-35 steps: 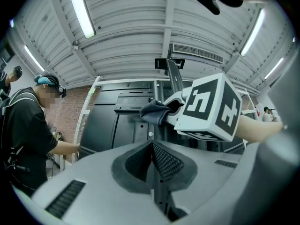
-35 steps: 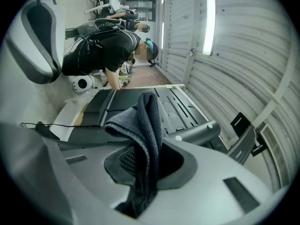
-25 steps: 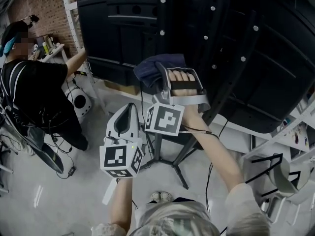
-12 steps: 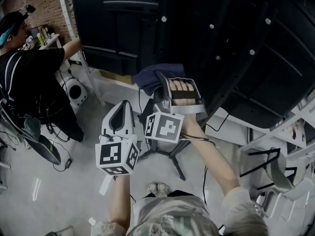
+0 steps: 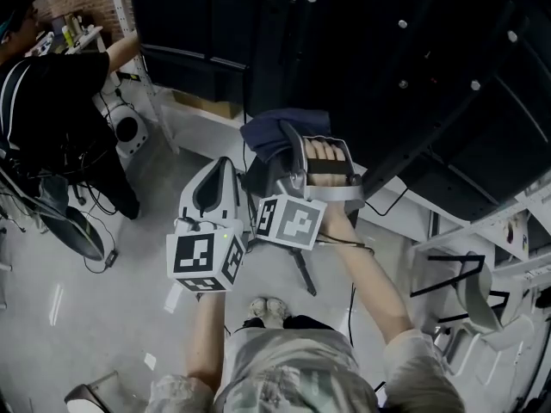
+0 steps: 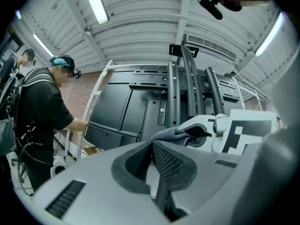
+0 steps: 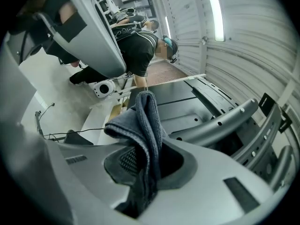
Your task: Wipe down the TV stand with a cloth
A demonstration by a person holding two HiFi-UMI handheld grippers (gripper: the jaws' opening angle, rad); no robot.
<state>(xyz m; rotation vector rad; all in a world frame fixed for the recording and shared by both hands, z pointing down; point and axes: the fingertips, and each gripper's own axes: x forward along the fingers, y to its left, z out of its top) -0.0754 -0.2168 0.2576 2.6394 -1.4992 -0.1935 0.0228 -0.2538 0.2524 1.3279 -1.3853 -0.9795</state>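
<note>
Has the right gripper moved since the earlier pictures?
Cannot tell: the camera shifted. The right gripper shows lower against the bottom edge of the black panel.

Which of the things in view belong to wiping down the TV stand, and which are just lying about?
For the job:
- the dark cloth, clamped in the right gripper
- the black TV stand
- the left gripper, shut and empty

Just about:
- the white speaker on the floor
- the cardboard box
- a person in a black shirt

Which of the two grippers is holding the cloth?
The right gripper: its jaws are shut on the dark cloth. The left gripper has its jaws together with nothing between them.
</note>
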